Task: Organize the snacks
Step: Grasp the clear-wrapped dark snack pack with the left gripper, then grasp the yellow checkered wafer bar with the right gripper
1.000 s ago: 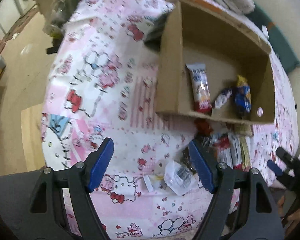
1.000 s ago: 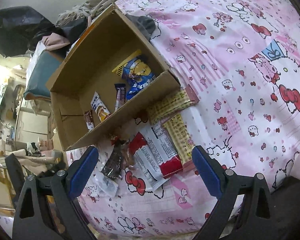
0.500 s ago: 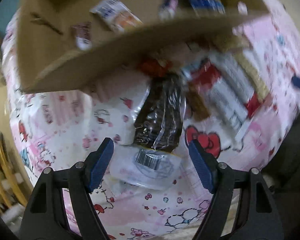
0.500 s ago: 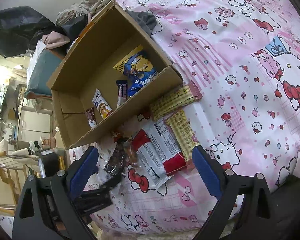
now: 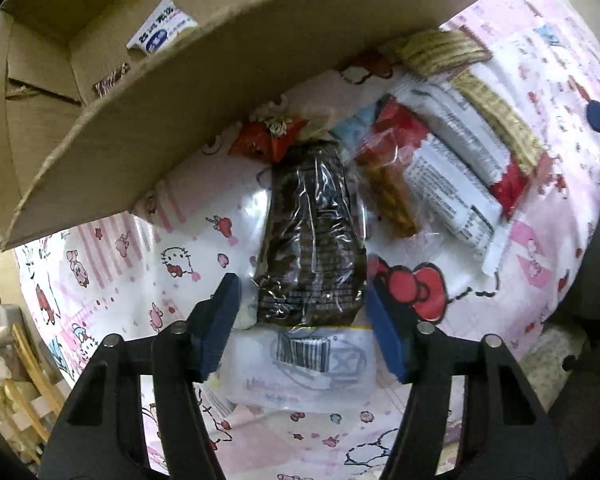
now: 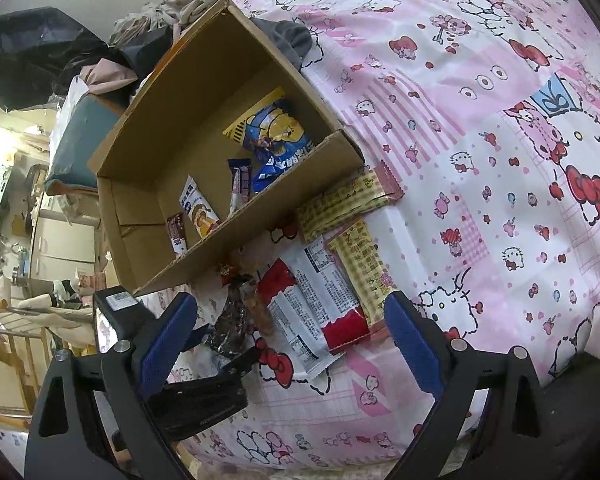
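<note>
Dark snack pack (image 5: 312, 236) laid on bedsheet (image 5: 100, 276) just near of cardboard box (image 5: 204, 92). Long axis pointed near-to-far, straight between pads. Left gripper (image 5: 304, 316) straddled over near end, jaws closing, pack not yet pinched. Right gripper (image 6: 290, 344) held wide open, empty, farther off.

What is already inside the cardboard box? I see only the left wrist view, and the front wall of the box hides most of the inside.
Observer: The largest thing in the cardboard box is a blue and yellow bag. It lies at the end that your view cuts off.
Operator: Is the right gripper holding something?
Observer: No. The right gripper is open and empty, and the red and white packets lie on the sheet ahead of it.
</note>
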Available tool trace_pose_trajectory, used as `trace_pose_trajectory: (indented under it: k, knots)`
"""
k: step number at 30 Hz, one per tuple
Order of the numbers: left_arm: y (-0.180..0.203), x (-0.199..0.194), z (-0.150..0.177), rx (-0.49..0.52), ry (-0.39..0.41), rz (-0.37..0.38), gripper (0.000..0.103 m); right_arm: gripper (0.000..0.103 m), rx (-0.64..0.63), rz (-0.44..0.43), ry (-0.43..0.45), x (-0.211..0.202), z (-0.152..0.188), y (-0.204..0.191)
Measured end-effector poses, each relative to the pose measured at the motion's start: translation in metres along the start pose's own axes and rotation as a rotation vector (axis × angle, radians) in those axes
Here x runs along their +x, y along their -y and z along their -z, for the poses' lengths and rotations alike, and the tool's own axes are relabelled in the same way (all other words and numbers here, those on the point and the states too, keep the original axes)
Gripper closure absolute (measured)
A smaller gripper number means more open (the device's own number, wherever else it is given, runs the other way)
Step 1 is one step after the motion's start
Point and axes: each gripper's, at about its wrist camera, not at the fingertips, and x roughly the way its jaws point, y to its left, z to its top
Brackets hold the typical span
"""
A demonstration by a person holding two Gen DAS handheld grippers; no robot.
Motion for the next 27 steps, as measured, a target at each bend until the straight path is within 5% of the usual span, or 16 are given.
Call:
trace_pose_trajectory:
  k: [8, 13, 18, 21, 27]
  knots:
    - [-0.016, -0.055, 0.03, -0.125, 0.058, 0.165, 0.051, 0.006, 0.048, 0.0, 0.007, -0.005, -0.002, 0.013]
    - [-0.037, -0.079, 0.058, -0.261, 0.126, 0.193, 0.052, 0.007, 0.049, 0.03, -0.005, -0.002, -0.011, 0.019]
    - [-0.054, -0.081, 0.076, -0.375, 0.159, 0.229, 0.061, 0.042, -0.058, 0.151, -0.096, 0.024, -0.021, 0.011]
    - [-0.058, -0.078, 0.079, -0.393, 0.159, 0.221, 0.064, 0.043, -0.147, 0.295, -0.151, 0.053, -0.021, 0.009]
    - [-0.062, -0.069, 0.074, -0.391, 0.125, 0.229, 0.07, 0.06, -0.248, 0.352, -0.204, 0.079, -0.016, 0.001]
